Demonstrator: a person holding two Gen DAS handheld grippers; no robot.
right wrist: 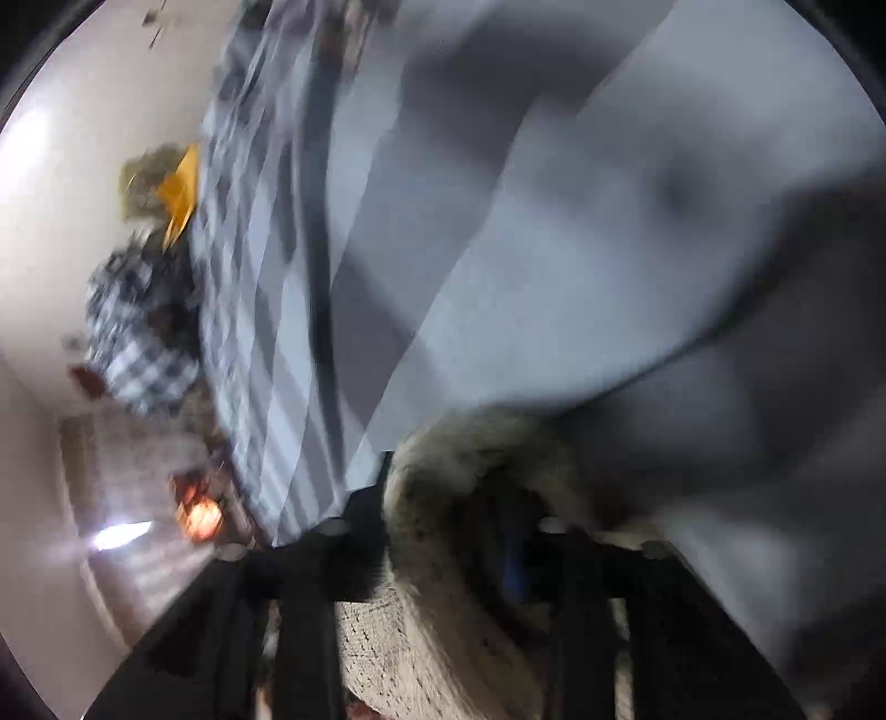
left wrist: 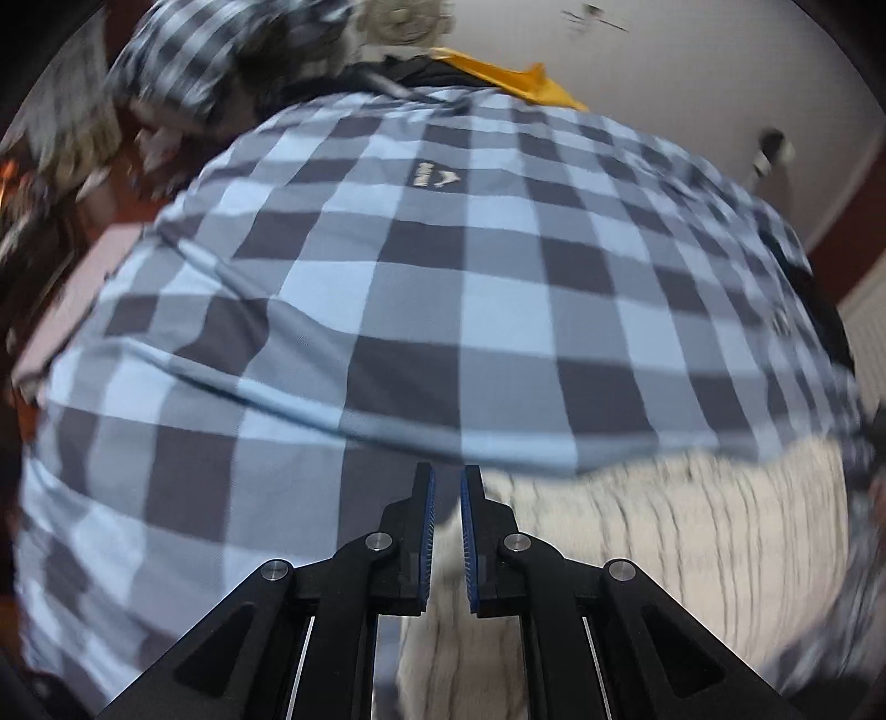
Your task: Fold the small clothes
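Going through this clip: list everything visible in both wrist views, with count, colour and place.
checked garment: one, blue, grey and dark checks, spread across the centre
knitted cloth: one, cream, beneath the garment's lower right edge
yellow item: one, yellow-orange, behind the garment; blurred
second checked cloth: one, bunched at the upper left; blurred
left gripper: black with blue pads, nearly closed, nothing visibly held
right gripper: black, blurred, cream cloth between the fingers

Your left camera looks closely across the checked shirt [left wrist: 421, 288]; your right, blurred, nearly touches it [right wrist: 498, 249].
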